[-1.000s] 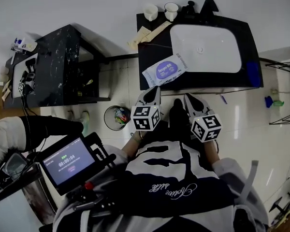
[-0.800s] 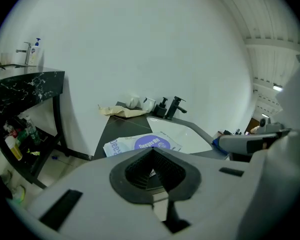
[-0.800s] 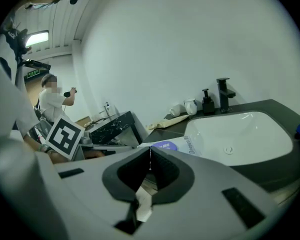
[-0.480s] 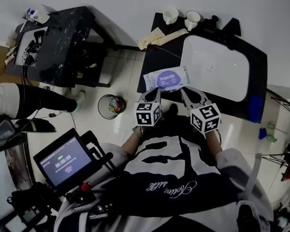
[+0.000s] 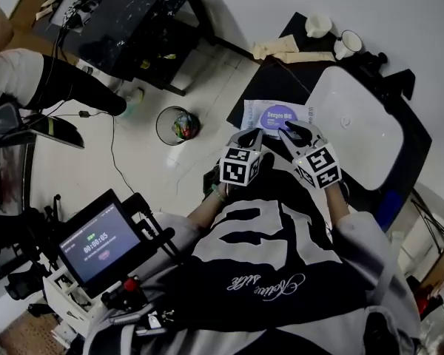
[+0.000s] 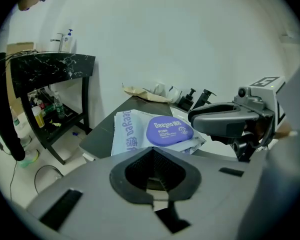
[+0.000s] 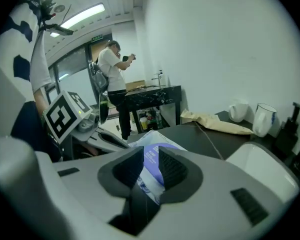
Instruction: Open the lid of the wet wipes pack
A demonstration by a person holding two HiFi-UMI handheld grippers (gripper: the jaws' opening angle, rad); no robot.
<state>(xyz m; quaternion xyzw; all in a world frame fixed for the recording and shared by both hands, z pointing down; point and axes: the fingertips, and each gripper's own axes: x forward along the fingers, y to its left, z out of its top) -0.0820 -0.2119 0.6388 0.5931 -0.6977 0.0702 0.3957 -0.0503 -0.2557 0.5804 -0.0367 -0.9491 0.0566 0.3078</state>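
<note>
The wet wipes pack (image 5: 275,115) lies flat on the dark counter (image 5: 263,87) beside the sink, its round purple lid (image 6: 169,131) down. My left gripper (image 5: 246,139) hovers at the pack's near left edge, jaws together and holding nothing. My right gripper (image 5: 290,133) is over the pack's near edge with a narrow gap between its jaws; the pack (image 7: 155,165) shows through that gap, untouched. In the left gripper view the right gripper (image 6: 225,121) reaches in from the right, just above the pack. The left gripper (image 7: 106,140) appears at the left of the right gripper view.
A white sink basin (image 5: 355,128) fills the counter's right half, with two cups (image 5: 318,25) and a tan paper bag (image 5: 292,49) at the back. A waste bin (image 5: 176,124) stands on the floor to the left. Beyond it are a black marble table (image 5: 133,9) and a person (image 5: 29,72).
Both grippers have moved forward from short of the counter to the pack's near edge. The head view has swung, so the counter sits further right. The pack itself has not moved.
</note>
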